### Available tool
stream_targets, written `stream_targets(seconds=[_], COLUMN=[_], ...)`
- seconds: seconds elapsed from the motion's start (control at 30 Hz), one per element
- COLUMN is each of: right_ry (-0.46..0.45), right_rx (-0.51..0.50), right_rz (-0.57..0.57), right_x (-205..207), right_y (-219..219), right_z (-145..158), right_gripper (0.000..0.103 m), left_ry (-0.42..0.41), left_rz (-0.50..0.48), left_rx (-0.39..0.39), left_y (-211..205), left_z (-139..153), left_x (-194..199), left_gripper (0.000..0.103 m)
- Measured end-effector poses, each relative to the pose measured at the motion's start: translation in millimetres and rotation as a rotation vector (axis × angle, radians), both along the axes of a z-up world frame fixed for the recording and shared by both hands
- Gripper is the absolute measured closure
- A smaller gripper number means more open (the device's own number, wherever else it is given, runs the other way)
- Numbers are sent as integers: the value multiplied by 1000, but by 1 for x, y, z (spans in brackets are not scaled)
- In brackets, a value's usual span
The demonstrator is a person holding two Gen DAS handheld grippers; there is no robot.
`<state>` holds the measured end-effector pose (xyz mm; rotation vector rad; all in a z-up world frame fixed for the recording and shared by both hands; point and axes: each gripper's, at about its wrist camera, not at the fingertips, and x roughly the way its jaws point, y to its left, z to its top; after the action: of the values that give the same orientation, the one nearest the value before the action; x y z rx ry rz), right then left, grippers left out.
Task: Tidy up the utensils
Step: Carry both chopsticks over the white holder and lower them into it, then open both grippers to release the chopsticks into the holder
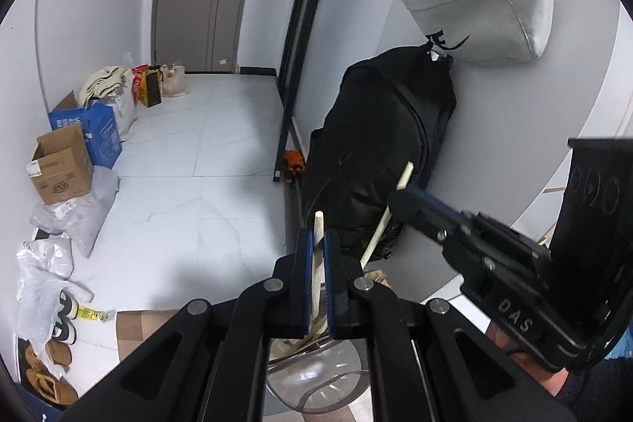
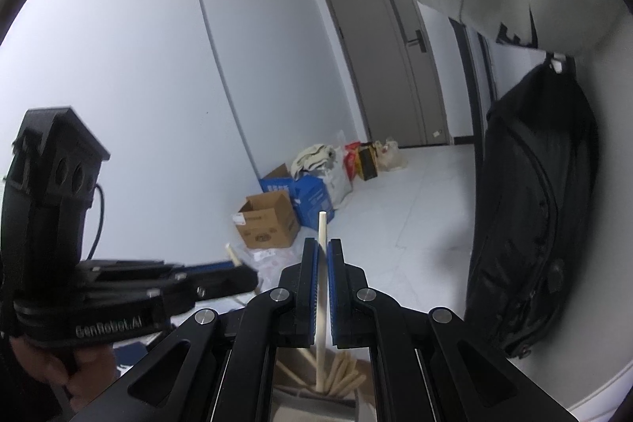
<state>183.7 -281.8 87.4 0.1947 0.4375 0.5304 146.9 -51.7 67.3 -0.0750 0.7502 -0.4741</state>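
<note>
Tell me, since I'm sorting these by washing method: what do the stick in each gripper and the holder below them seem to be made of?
Both sticks, the left gripper's stick and the right gripper's stick, look like pale, matte, unfinished wood or bamboo: cream colour, no shine. The holder seems to be brushed metal, grey with a dull sheen, though it is mostly hidden.

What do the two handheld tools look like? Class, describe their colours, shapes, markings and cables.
Both are matte black, with angular linkage arms joined by round silver pivot pins and narrow fingers lined with blue ribbed pads. The left tool reads "GenRobot.AI" on its body and trails a black cable. The right tool bears raised "DAS" lettering and three embossed circles on its upright block.
</note>
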Motion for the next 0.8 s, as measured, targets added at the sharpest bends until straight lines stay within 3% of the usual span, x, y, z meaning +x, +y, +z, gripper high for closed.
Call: stream_targets(seconds=[0.17, 0.37, 0.47, 0.53, 0.6, 0.8], right_ry=[29, 60, 74, 81, 86, 113], right_rx=[7, 4, 5, 7, 8, 50], right_rz=[7, 26, 45, 43, 31, -29], right_x=[-4, -13, -19, -25, -31, -49], right_y=[-3, -3, -6, -10, -16, -39], right_z=[-19, -35, -39, -40, -40, -38], right_gripper=[99, 96, 96, 96, 94, 90], left_ry=[-6, 43, 63, 54, 32, -4], left_rz=[-46, -126, -124, -107, -80, -1], left_rx=[57, 120, 108, 99, 101, 105], left_y=[-11, -23, -17, -12, -11, -2], left_z=[-8, -21, -20, -17, -14, -4], left_x=[2, 0, -2, -5, -8, -26], left_gripper=[102, 102, 98, 87, 84, 83])
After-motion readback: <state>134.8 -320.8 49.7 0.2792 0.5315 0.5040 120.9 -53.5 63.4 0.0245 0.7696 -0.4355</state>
